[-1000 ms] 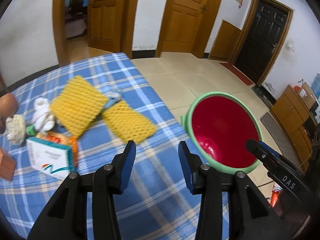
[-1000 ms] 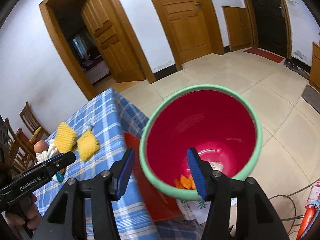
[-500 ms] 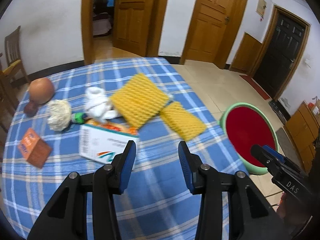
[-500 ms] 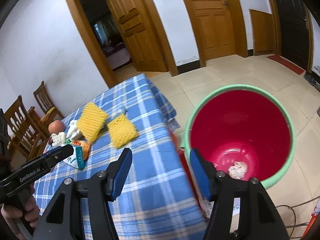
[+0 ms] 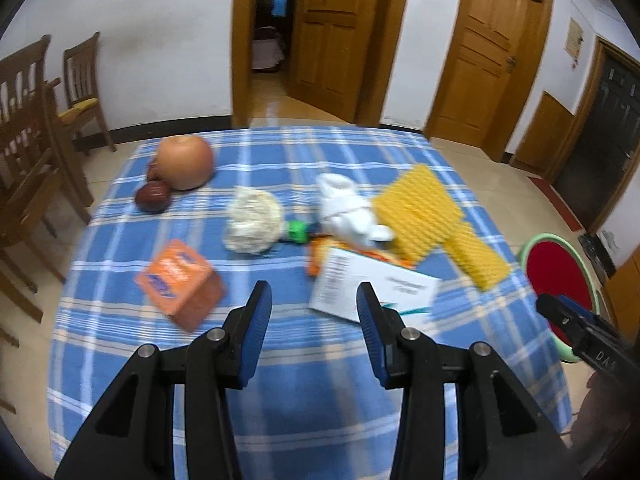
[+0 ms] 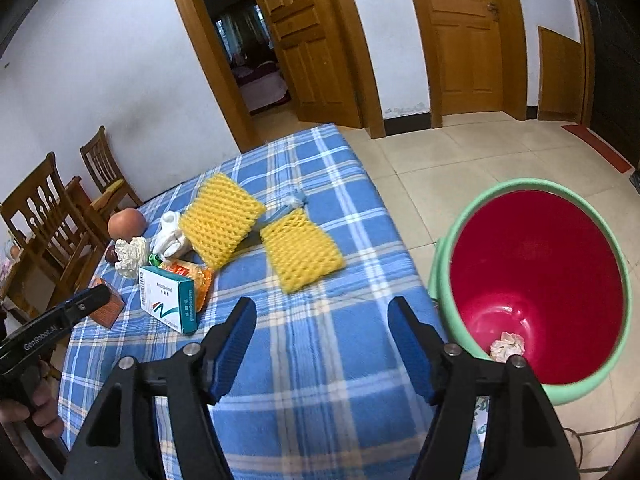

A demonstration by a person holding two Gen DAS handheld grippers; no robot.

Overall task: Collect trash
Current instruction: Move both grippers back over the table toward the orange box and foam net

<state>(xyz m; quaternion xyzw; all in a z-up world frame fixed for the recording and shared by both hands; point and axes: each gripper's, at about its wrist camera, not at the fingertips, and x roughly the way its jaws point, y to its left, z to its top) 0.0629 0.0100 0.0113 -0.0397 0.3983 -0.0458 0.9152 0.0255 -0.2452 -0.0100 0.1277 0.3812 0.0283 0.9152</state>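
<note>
My left gripper [image 5: 314, 304] is open and empty above the near part of the blue plaid table [image 5: 304, 380]. Ahead of it lie an orange box [image 5: 180, 282], a white-green box [image 5: 372, 284], a white foam net [image 5: 252, 226], crumpled white paper [image 5: 348, 210] and two yellow foam nets [image 5: 418, 212] [image 5: 476, 258]. My right gripper [image 6: 320, 328] is open and empty over the table's right edge. The red bin with a green rim [image 6: 536, 284] stands on the floor to its right, with a crumpled paper ball [image 6: 508, 346] inside.
A large apple [image 5: 184, 162] and small dark fruit [image 5: 152, 196] lie at the table's far left. Wooden chairs [image 5: 36, 120] stand left of the table. The bin also shows at the right in the left wrist view [image 5: 560, 264]. Doors line the far wall.
Both grippers have swung left, away from the bin and toward the table. The left view now faces the litter; the right gripper has left the bin's mouth.
</note>
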